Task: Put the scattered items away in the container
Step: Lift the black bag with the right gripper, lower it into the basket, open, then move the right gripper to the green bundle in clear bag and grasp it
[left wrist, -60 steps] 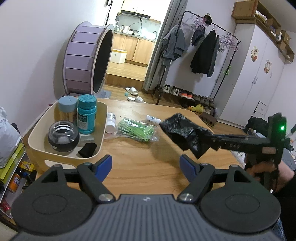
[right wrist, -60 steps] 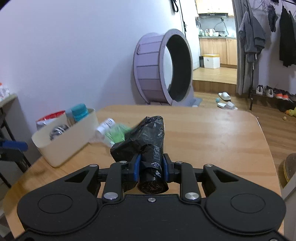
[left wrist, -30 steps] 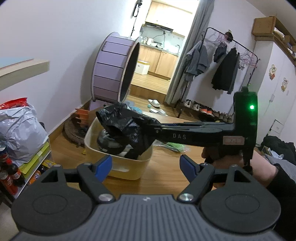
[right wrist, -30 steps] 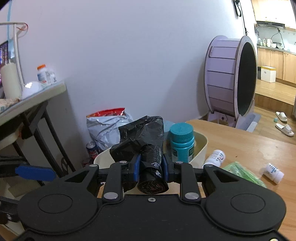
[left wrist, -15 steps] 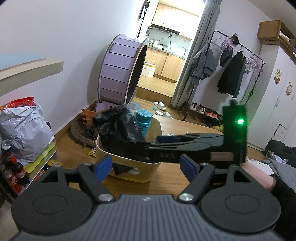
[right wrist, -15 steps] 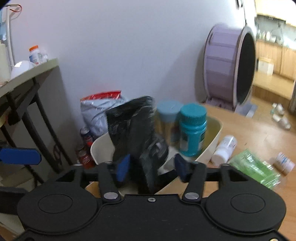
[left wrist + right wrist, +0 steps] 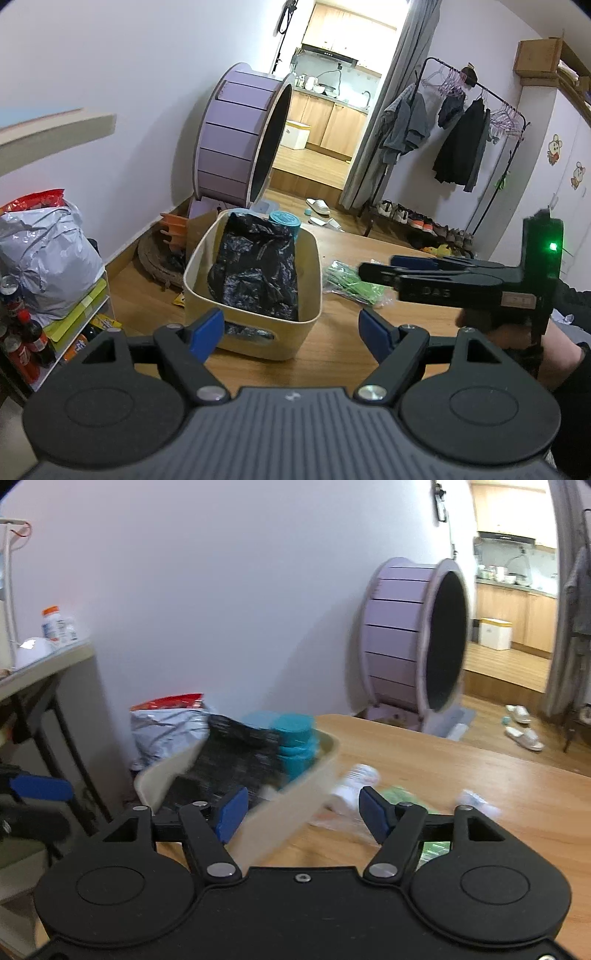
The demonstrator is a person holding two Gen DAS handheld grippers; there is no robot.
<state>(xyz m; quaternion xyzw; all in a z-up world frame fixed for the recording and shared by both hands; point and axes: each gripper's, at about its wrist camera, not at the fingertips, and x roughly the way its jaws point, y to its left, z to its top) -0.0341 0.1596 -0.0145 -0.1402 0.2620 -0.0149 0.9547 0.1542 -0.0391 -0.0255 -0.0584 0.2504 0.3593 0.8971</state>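
The black plastic bag [image 7: 255, 269] is lying inside the cream container [image 7: 251, 334], filling most of its opening and standing a little above the rim; a teal-capped bottle [image 7: 283, 218] is showing just behind it at the far wall of the container; the container is sitting on the wooden table [image 7: 332, 354] near its left edge. The left gripper [image 7: 291, 330] is hovering in front of the container with its blue-padded jaws spread wide and nothing between them. The right gripper [image 7: 301, 814] is likewise standing wide open and empty, positioned just beside the container's near-right corner; in the left wrist view it [image 7: 380, 271] is appearing from the right, held by a hand [image 7: 532, 339], its tips over the table beside the container and apart from the bag. Items remaining on the table outside the container: a green packet [image 7: 354, 284] just right of the container, a white bottle [image 7: 354, 786] lying on its side near the container wall, and a second small white bottle [image 7: 476, 801] further right, both blurred in the right wrist view. A purple wheel [image 7: 240, 136] is standing on the floor against the wall beyond the table; a grey sack [image 7: 44, 258] is resting on low shelving to the left.
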